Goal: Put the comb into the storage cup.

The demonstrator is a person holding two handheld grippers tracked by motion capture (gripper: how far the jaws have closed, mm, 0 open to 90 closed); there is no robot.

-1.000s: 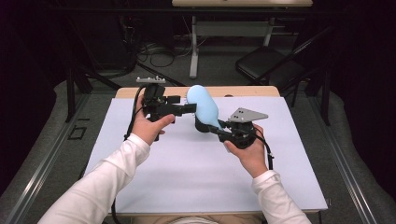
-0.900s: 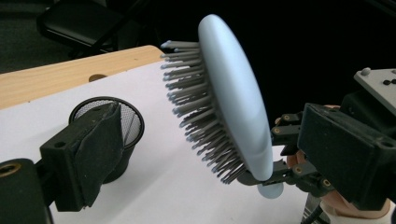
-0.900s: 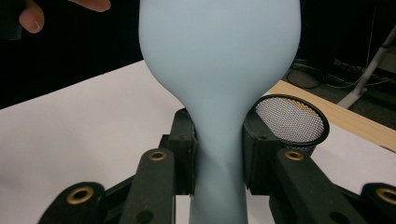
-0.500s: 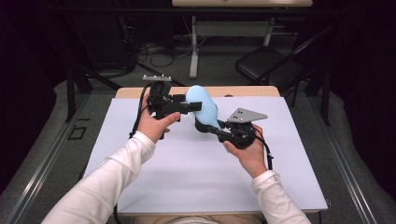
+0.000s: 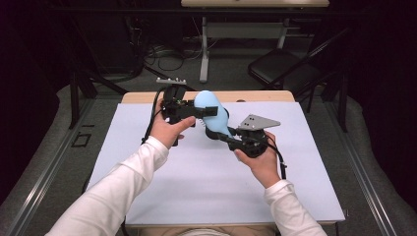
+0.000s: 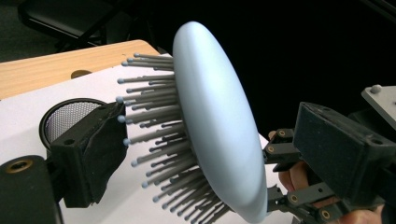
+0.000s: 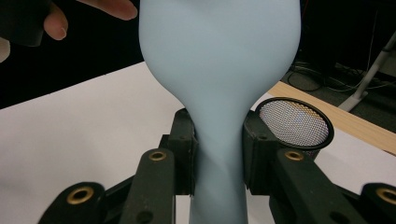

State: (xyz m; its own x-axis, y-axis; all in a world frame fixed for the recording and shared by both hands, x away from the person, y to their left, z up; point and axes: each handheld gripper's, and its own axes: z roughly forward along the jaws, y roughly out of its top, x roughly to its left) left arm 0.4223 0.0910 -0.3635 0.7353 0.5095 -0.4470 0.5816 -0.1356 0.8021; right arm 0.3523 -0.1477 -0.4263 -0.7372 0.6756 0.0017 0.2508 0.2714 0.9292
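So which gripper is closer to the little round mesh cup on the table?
Left. The left gripper is at the hairbrush bristles, with the mesh cup just behind its jaw. The right gripper clamps the brush handle, with the cup beyond it.

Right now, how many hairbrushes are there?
1. The light blue hairbrush is held up over the white table cover, its handle pinched by the right gripper, its bristles at the left gripper.

Place: lab recording room | Signs: cables [image 5: 162,59] lying on grey floor, folding chair [image 5: 285,73] standing behind white-covered table [image 5: 196,196], black surroundings
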